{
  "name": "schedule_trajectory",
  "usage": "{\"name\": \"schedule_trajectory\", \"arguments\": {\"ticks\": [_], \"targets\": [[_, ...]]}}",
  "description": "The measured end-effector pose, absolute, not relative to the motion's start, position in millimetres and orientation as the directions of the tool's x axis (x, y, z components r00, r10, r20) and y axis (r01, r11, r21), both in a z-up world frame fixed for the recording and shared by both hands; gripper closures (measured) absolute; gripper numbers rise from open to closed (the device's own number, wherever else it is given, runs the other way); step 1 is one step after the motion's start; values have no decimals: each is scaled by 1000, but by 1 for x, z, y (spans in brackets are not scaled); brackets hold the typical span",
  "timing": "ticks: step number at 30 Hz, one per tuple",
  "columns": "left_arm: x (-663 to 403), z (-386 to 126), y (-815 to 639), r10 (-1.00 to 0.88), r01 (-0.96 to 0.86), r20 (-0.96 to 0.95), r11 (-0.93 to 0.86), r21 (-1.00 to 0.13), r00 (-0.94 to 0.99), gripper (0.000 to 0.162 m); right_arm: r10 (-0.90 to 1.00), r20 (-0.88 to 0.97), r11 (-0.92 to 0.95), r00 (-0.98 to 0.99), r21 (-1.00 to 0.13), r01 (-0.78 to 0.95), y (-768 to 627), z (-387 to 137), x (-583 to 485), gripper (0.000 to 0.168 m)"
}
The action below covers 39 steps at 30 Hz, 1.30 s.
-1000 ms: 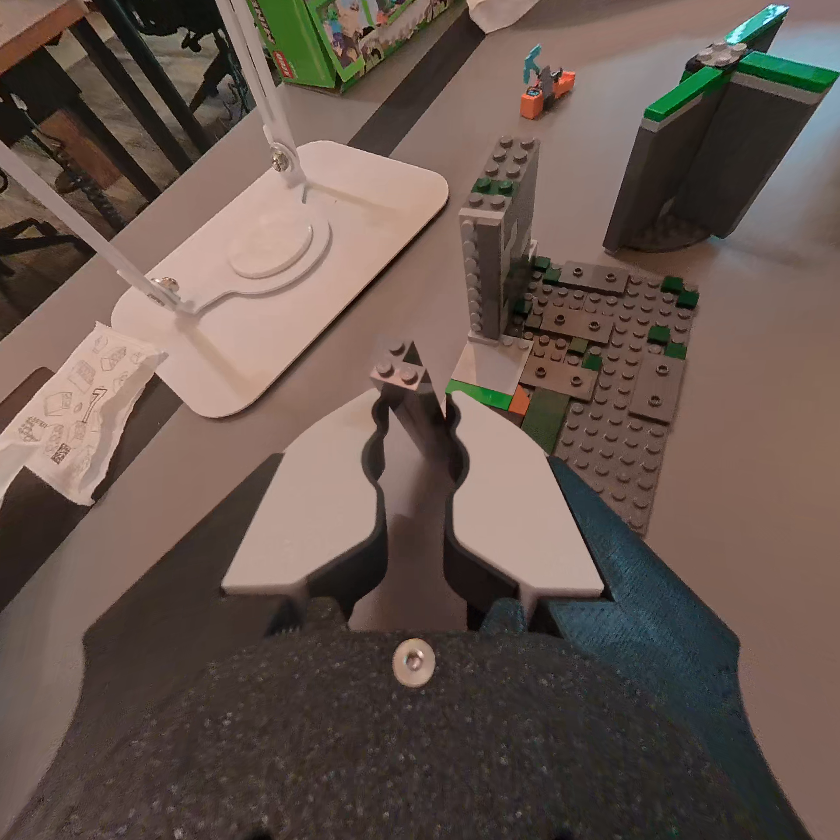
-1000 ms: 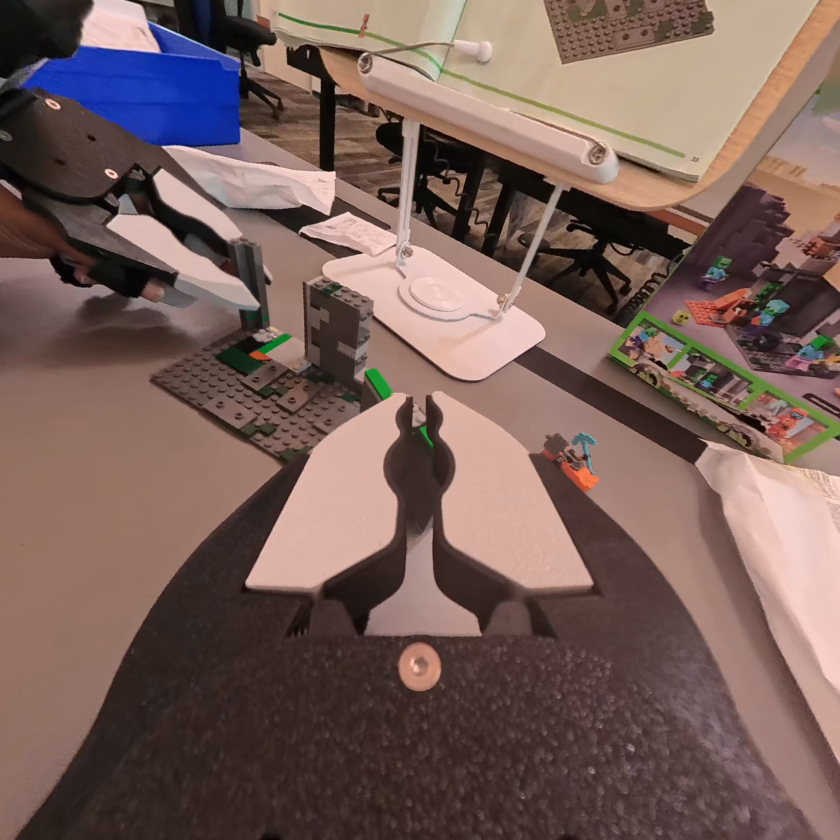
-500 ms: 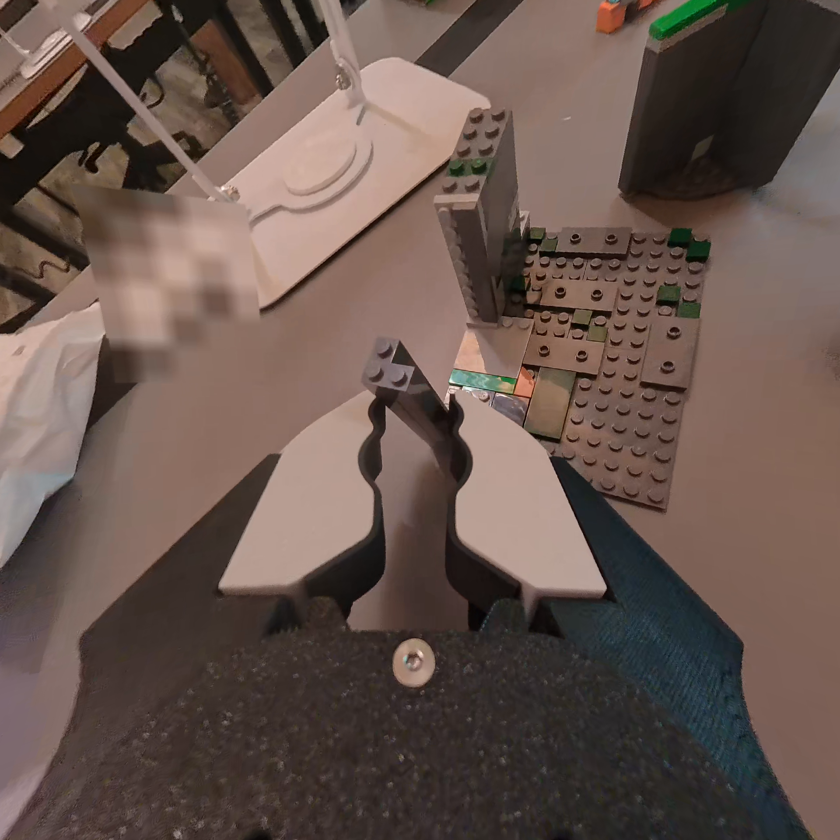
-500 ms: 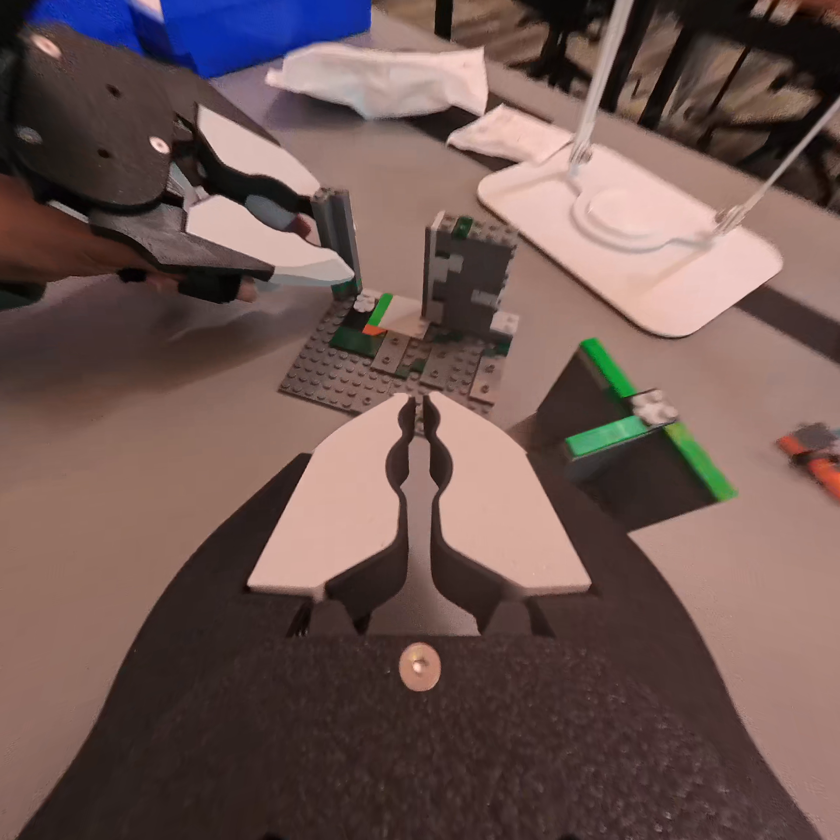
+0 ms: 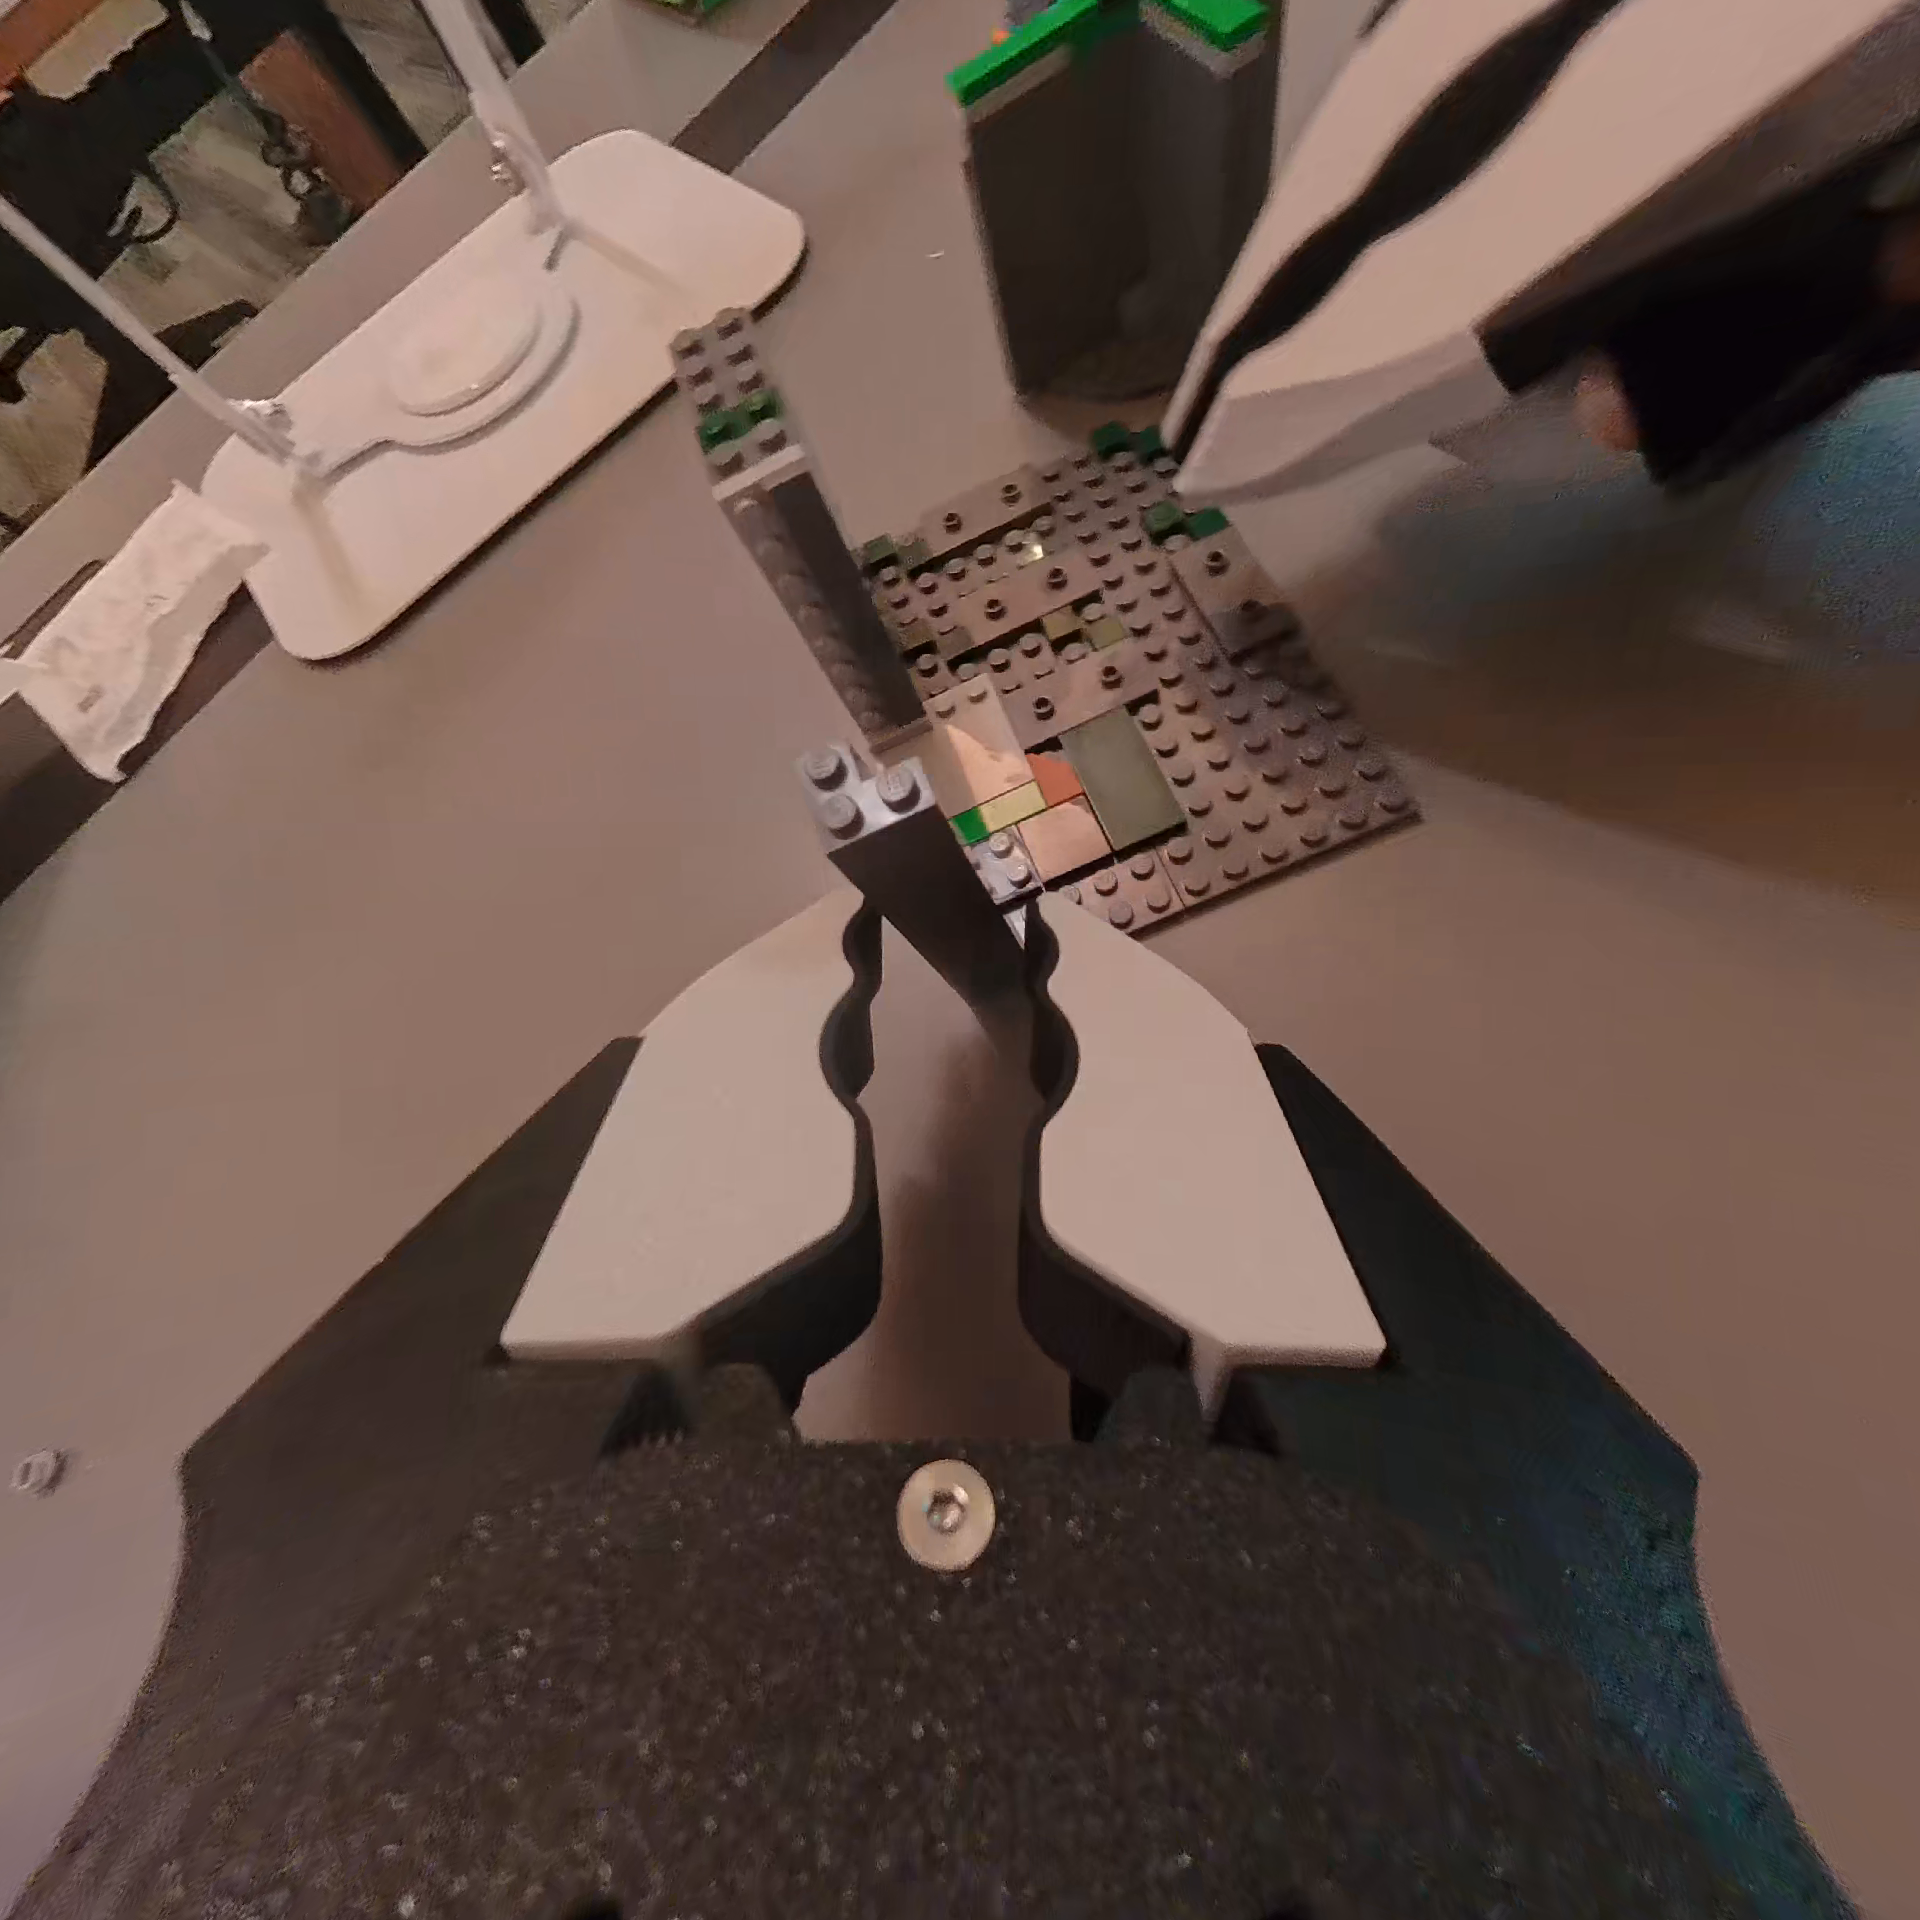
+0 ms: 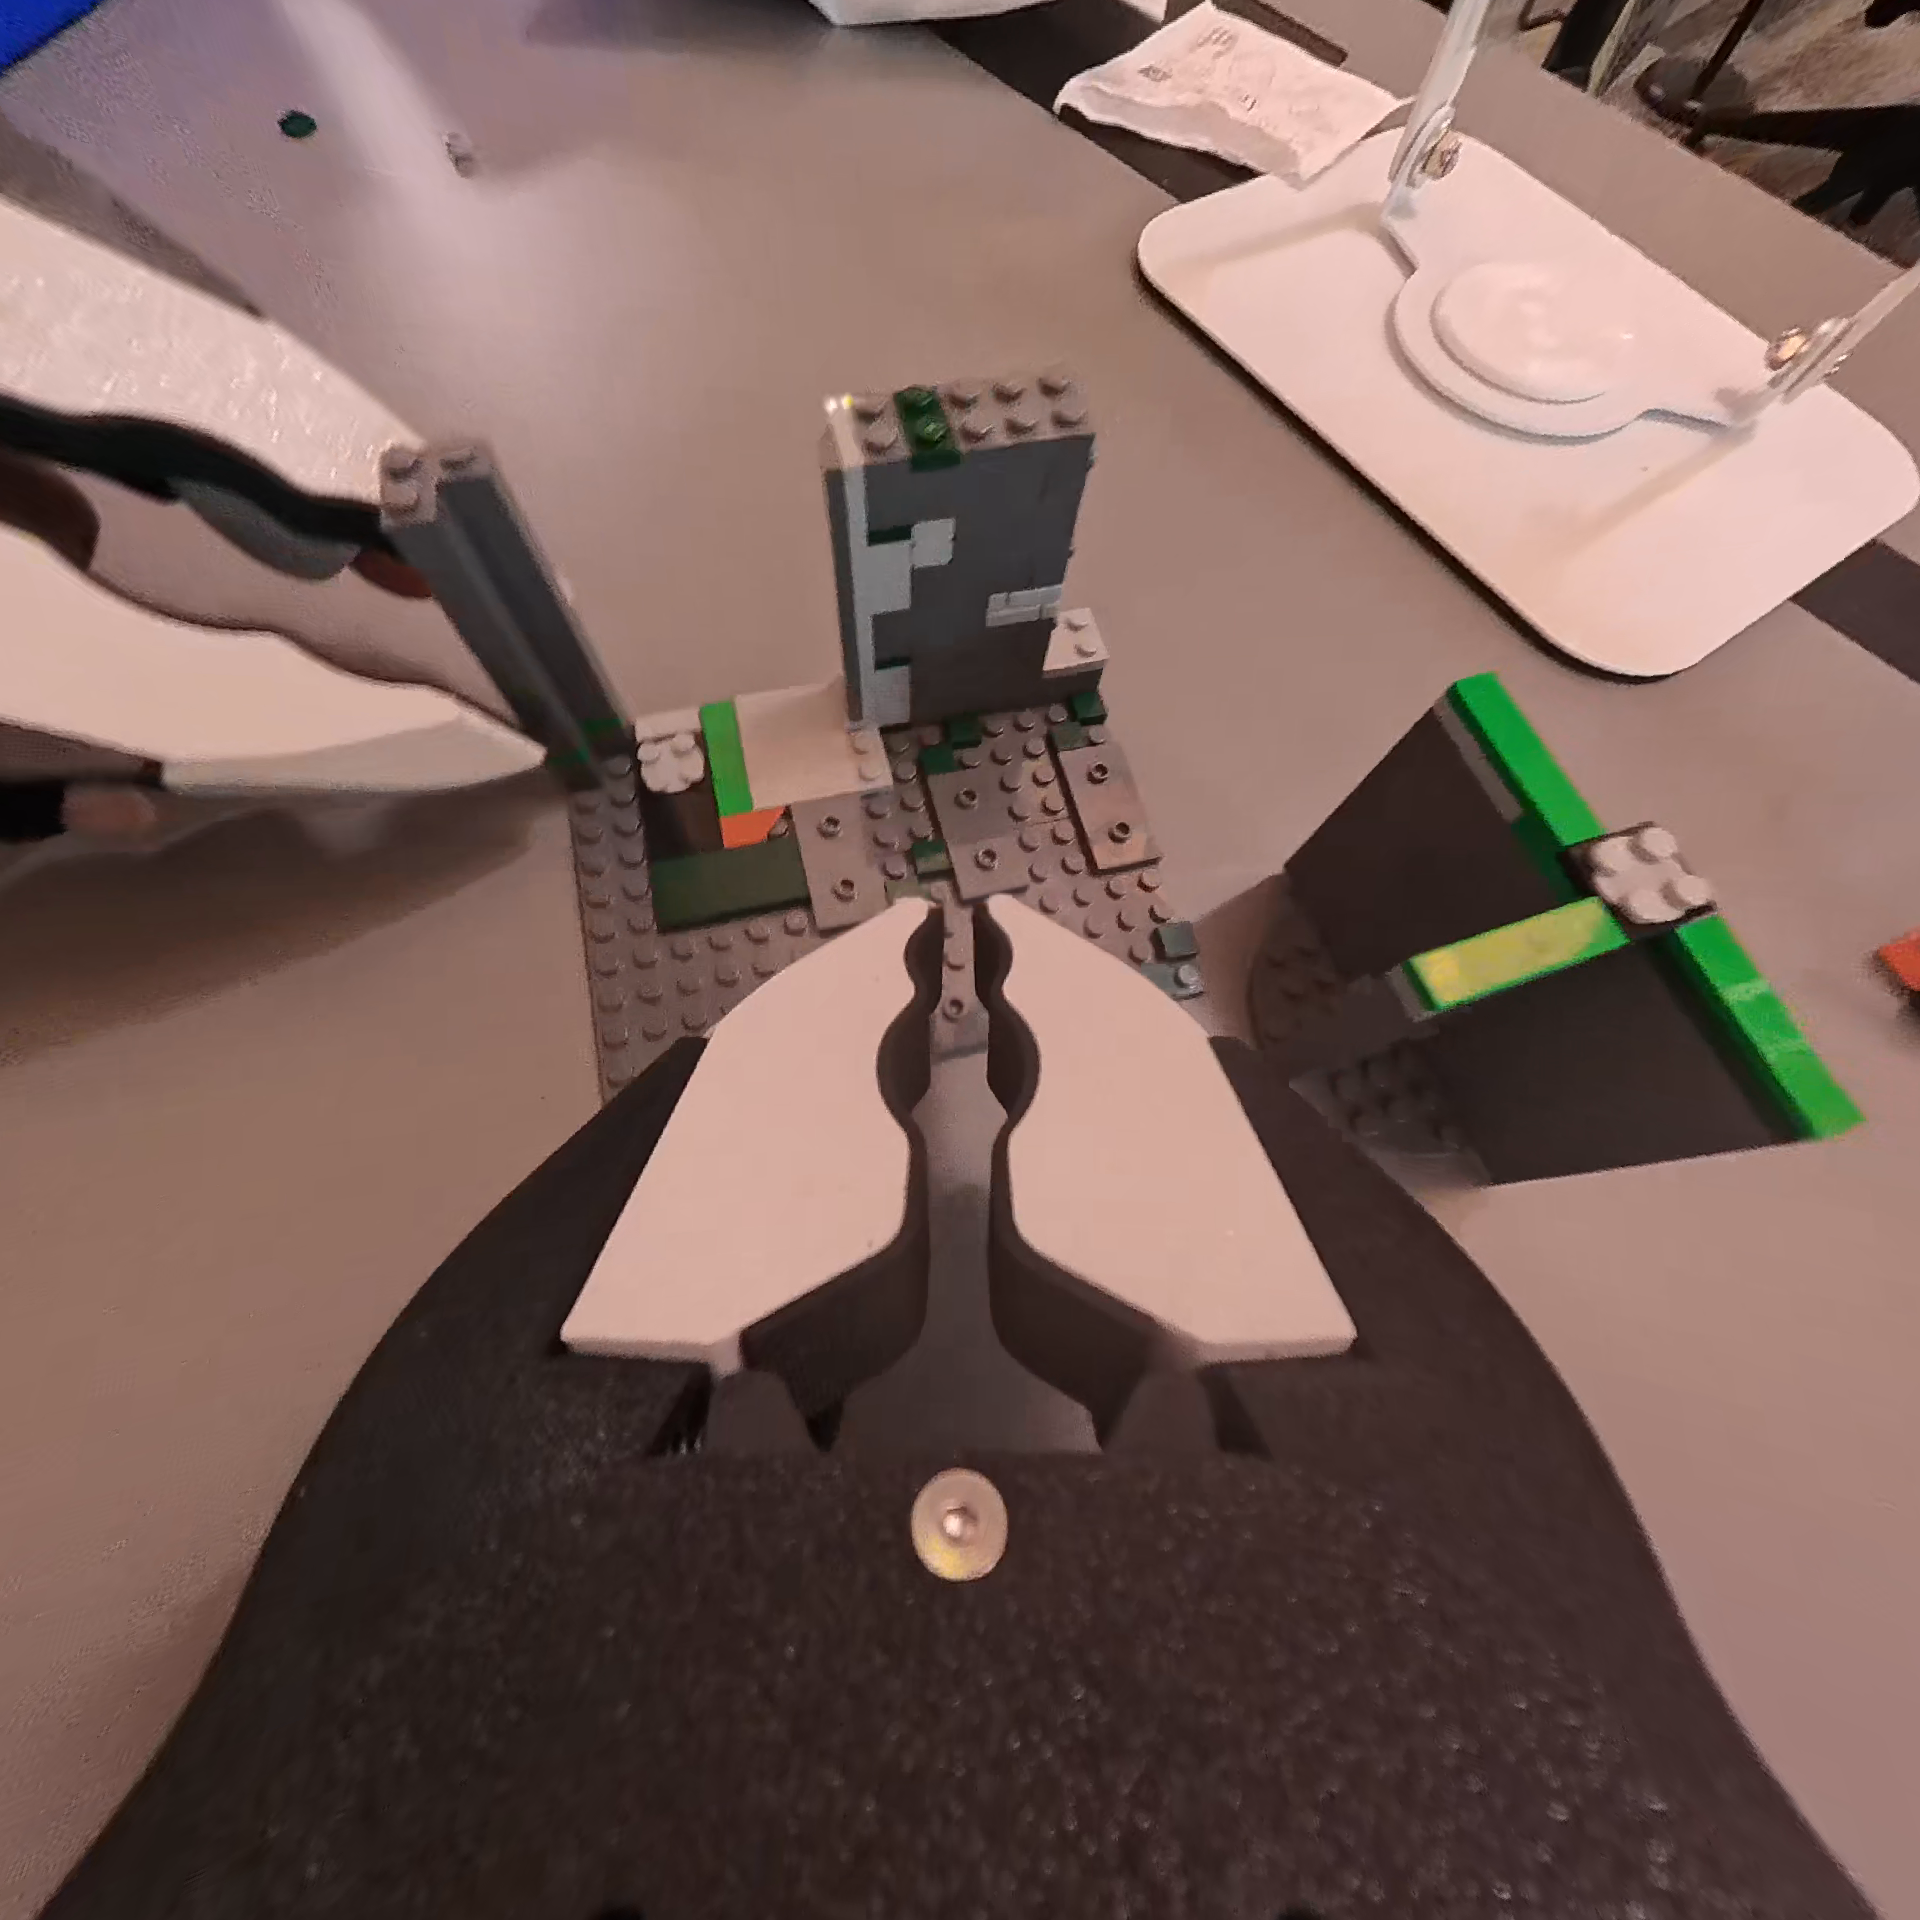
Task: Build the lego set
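Note:
A dark grey studded baseplate (image 6: 665,987) lies on the table with a tall grey brick wall (image 6: 956,551) standing at its back. My left gripper (image 5: 951,920) is shut on a tall dark grey pillar (image 5: 904,862), which leans left. In the right wrist view the left gripper (image 6: 436,634) comes in from the left, and the pillar's (image 6: 509,613) lower end is at the baseplate's far left corner. My right gripper (image 6: 958,914) is shut and empty, just above the baseplate's near edge. It also shows in the left wrist view (image 5: 1184,457), over the baseplate's (image 5: 1247,790) far right corner.
A dark panel structure with green edges (image 6: 1558,987) stands right of the baseplate. A white stand base (image 6: 1507,416) sits behind, with a white paper bag (image 6: 1226,83) beyond it. An orange piece (image 6: 1901,966) lies at the right edge. A small loose piece (image 5: 36,1470) lies near left. Spacing between my two grippers at the tips: around 10 centimetres.
My right gripper has moved in to the baseplate's near edge. My left gripper has brought the pillar down to the baseplate's corner, still shut on it.

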State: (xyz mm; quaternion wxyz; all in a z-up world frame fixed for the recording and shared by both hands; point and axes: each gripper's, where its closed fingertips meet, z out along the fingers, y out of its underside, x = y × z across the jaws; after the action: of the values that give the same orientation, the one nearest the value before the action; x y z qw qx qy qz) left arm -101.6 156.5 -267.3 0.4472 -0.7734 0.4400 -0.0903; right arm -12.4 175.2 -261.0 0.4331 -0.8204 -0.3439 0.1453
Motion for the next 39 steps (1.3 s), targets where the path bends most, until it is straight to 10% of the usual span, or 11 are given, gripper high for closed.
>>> {"name": "schedule_trajectory", "arguments": {"ticks": [19,29,39], "targets": [[-91,-221,133,-809,-508,-208,-127,-852,550,143,583,44,-314,811,-909,275,204,-188,47,165],[-89,-168,158,-732,-344,-188,-67,-937,654,150,444,28,-538,896,-791,292,194,-244,50,121],[-99,-173,151,-723,-308,-168,-65,-949,670,151,424,225,-476,877,-769,427,217,-254,60,160]]}}
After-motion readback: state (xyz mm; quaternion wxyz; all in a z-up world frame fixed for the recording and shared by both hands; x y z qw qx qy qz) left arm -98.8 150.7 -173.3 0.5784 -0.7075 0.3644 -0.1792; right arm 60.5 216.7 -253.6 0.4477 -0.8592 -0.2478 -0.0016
